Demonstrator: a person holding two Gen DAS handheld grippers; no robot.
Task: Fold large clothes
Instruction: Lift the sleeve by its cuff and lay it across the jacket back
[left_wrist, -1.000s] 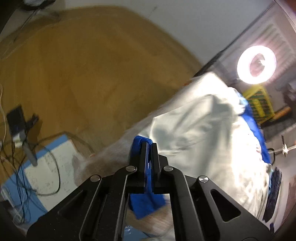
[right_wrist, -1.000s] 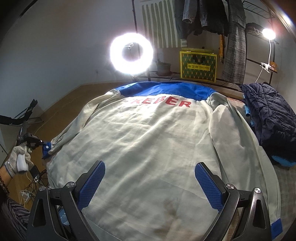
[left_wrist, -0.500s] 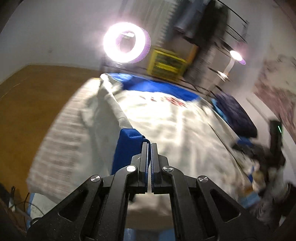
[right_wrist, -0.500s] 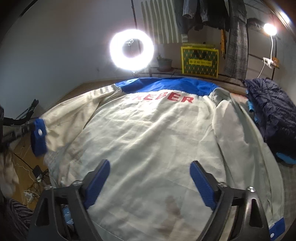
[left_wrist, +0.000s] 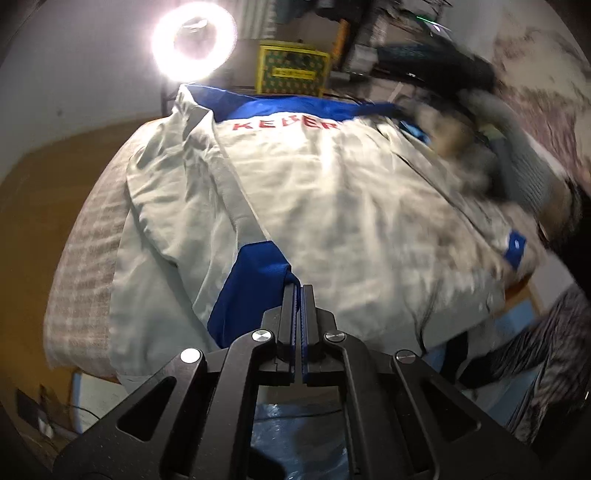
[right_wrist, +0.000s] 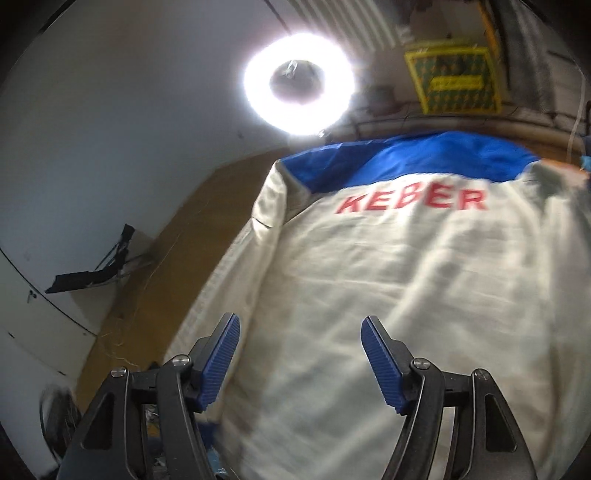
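I keep the left gripper (left_wrist: 298, 291) pressed together on the blue cuff (left_wrist: 255, 280) of the jacket's left sleeve (left_wrist: 177, 221), because a firm pinch at the cuff lets me carry the whole sleeve in one piece across the garment. The jacket (left_wrist: 332, 206) lies back-up on the bed (left_wrist: 85, 236), red lettering (left_wrist: 284, 125) near the blue yoke (left_wrist: 295, 107), spread flat so each fold lands on a level layer. Compared with a second ago, the cuff is no longer out past the bed's left edge over the wooden floor; it now sits over the jacket's left half, and the sleeve runs doubled along that side. The other blue cuff (left_wrist: 515, 248) lies at the right edge, untouched. The right gripper (right_wrist: 299, 350) is spread above the lower back panel with only cloth beneath, nothing between the pads (right_wrist: 219, 358); its jaws have just been closing from a wider spread, and its view has shifted toward the jacket's left side. I judge it is positioned to steady or take the fabric next.
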